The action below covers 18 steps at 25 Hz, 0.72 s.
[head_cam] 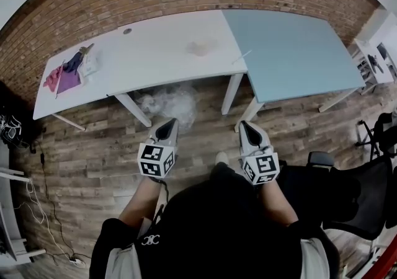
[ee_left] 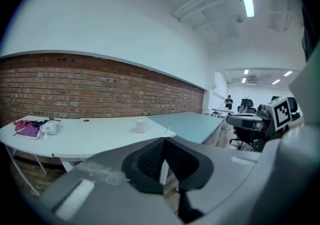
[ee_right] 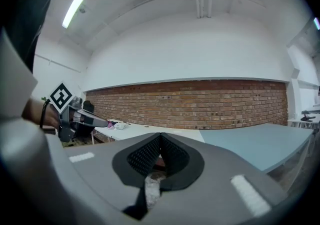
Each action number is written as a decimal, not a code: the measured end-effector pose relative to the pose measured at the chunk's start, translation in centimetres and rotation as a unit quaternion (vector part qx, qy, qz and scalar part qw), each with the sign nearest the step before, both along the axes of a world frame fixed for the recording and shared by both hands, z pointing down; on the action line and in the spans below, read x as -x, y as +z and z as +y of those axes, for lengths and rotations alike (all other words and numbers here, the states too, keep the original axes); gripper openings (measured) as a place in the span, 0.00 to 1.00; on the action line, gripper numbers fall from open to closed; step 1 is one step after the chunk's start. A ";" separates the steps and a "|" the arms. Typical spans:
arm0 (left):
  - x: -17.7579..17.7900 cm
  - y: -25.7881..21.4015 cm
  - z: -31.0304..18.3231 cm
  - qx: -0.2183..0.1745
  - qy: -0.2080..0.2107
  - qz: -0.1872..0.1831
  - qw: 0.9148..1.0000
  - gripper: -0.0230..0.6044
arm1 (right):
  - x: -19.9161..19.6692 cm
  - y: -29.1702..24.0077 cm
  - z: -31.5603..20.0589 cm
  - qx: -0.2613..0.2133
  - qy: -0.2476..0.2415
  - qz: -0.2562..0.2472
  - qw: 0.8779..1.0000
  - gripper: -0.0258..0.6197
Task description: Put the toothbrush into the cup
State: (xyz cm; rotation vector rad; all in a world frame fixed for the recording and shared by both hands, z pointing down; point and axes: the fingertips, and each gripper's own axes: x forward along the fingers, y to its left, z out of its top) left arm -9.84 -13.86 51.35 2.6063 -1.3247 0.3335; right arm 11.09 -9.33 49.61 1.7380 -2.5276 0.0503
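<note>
A pale cup [head_cam: 202, 47] stands on the white table [head_cam: 149, 54], and in the left gripper view the cup [ee_left: 141, 126] stands upright. A thin white toothbrush [head_cam: 242, 57] lies near the seam with the blue-grey table [head_cam: 291, 54]; the left gripper view shows the toothbrush [ee_left: 167, 130] just right of the cup. My left gripper [head_cam: 166, 128] and right gripper [head_cam: 247, 129] hang side by side over the wooden floor, well short of the tables. The left gripper [ee_left: 164, 142] is shut on nothing. The right gripper [ee_right: 160, 138] is shut too and holds nothing.
Pink and purple cloths with small items [head_cam: 68, 73] lie at the white table's left end. A clear plastic bag [head_cam: 170, 101] sits on the floor under the table. A black chair [head_cam: 366, 191] stands at the right, with a small side table [head_cam: 372, 61] beyond. A distant person [ee_left: 228, 101] stands far back.
</note>
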 end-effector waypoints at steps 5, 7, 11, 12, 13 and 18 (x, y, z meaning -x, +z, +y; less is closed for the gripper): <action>-3.0 -0.5 -5.1 0.009 -0.019 -0.001 1.000 0.05 | -3.1 -1.1 -5.5 -0.001 -0.014 -0.005 1.000 0.05; -4.3 -0.6 -6.8 0.013 -0.023 -0.005 1.000 0.05 | -4.7 -1.3 -7.4 0.002 -0.018 -0.007 1.000 0.05; -6.0 -1.1 -10.2 0.014 -0.035 -0.012 0.999 0.05 | -7.1 -1.1 -11.4 0.013 -0.038 0.002 0.999 0.05; -6.3 -1.2 -11.0 0.013 -0.039 -0.013 0.999 0.05 | -7.5 -1.0 -12.4 0.017 -0.046 0.010 0.999 0.05; -6.7 -1.2 -11.8 0.013 -0.043 -0.014 0.999 0.05 | -7.9 -0.8 -13.3 0.019 -0.055 0.017 0.998 0.05; -8.5 -2.3 -15.0 0.007 -0.063 -0.016 0.998 0.05 | -9.7 -0.7 -17.5 0.022 -0.085 0.024 0.996 0.05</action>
